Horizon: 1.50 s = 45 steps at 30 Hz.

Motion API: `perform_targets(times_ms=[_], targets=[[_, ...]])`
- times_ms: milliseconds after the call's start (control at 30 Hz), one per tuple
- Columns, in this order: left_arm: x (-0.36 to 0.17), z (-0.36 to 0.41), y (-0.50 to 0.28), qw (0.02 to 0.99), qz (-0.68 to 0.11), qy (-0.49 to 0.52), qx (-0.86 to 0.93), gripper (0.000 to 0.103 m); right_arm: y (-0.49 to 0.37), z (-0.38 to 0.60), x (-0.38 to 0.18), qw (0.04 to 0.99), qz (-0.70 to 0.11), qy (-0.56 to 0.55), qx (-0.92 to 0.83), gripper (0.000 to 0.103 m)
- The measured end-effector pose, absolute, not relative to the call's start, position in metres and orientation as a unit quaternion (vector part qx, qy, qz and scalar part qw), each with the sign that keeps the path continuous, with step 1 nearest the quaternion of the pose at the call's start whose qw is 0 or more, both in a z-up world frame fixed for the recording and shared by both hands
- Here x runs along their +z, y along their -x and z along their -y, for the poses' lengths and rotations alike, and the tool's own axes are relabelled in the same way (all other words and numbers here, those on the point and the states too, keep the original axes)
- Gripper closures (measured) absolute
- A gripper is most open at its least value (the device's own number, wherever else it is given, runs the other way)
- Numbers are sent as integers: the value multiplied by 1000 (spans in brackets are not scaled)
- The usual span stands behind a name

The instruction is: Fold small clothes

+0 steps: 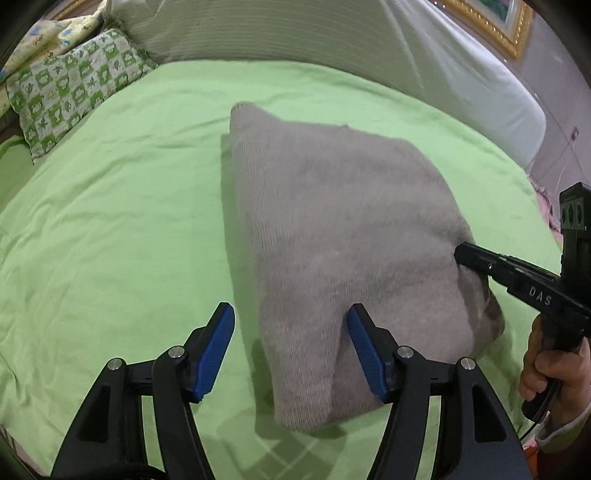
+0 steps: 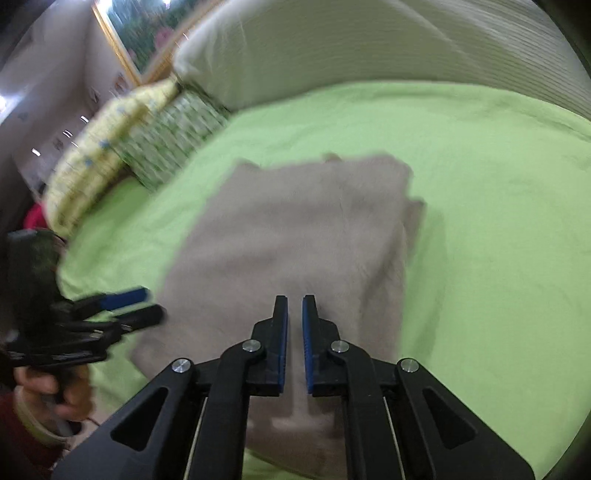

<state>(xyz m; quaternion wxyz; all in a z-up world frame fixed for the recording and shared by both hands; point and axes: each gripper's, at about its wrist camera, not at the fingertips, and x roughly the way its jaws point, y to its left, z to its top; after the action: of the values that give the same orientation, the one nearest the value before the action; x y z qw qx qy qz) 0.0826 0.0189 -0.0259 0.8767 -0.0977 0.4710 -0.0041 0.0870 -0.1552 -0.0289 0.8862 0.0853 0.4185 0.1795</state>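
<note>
Much of the right-wrist view is smeared by motion, so the pillows and the framed picture [image 2: 140,33] at the far left are only soft patches of colour, and the left gripper [image 2: 136,306] there is a dark blur with one blue pad showing. What reads clearly is the folded grey garment [image 1: 332,236] — a thick, fuzzy knit with fine ribbing, laid in a rough rectangle of several layers on the pale green bedsheet [image 1: 110,221], which is smooth but faintly creased. Its near right corner is lifted off the sheet and partly hidden behind the right gripper [image 1: 465,254], whose black fingers are clenched together at the cloth's right edge; whether fabric is actually pinched between them I cannot tell, since the tips sink into the knit. Seen from its own camera, the right gripper [image 2: 294,302] has its ribbed blue pads nearly meeting over the garment, with only a thin slit left. The left gripper [image 1: 291,317] stands released, its blue pads well apart — one over bare sheet, the other over the garment's near left part, neither pressing. A hand [image 1: 550,373] on the right gripper's handle is cut off by the frame edge. At the far side sit a green patterned pillow [image 1: 74,88] and a ribbed white headboard cushion [image 1: 295,33].
</note>
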Motion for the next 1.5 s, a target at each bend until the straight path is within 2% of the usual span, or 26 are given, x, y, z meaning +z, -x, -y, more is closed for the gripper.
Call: perform_targets(times_ms=[367,533,567,633,667,700,833,1167,1233,1367,1500], targets=[[-39,-17,-73,871,-482,94,3,36,-65,187,-45,884,-422,-130,149,95],[-32,-16,-62,874,-477,91,9,36,-49,178,-28,896,-402,-115,149,94],[-31,-16,-59,874,-476,93,8,36,-42,174,-22,899,-395,-105,158,92],[-33,-16,-55,874,-477,96,6,36,-33,167,-18,901,-390,-89,170,82],[-36,-18,-53,872,-479,98,7,35,-30,163,-19,900,-391,-79,173,66],[-39,-19,-52,871,-481,100,8,35,-29,160,-24,899,-400,-67,165,56],[-47,-30,-45,865,-482,138,-4,35,-30,166,-51,886,-434,-77,142,56],[-30,-32,-41,873,-466,145,-10,35,-19,166,-27,897,-408,-84,145,55],[-21,-43,-53,875,-457,158,-5,33,-27,170,-20,897,-405,-95,147,52],[-12,-71,-95,865,-452,217,-7,27,-64,182,0,905,-381,-122,146,35],[-18,-81,-142,850,-470,236,-9,27,-117,191,4,897,-389,-157,142,33]])
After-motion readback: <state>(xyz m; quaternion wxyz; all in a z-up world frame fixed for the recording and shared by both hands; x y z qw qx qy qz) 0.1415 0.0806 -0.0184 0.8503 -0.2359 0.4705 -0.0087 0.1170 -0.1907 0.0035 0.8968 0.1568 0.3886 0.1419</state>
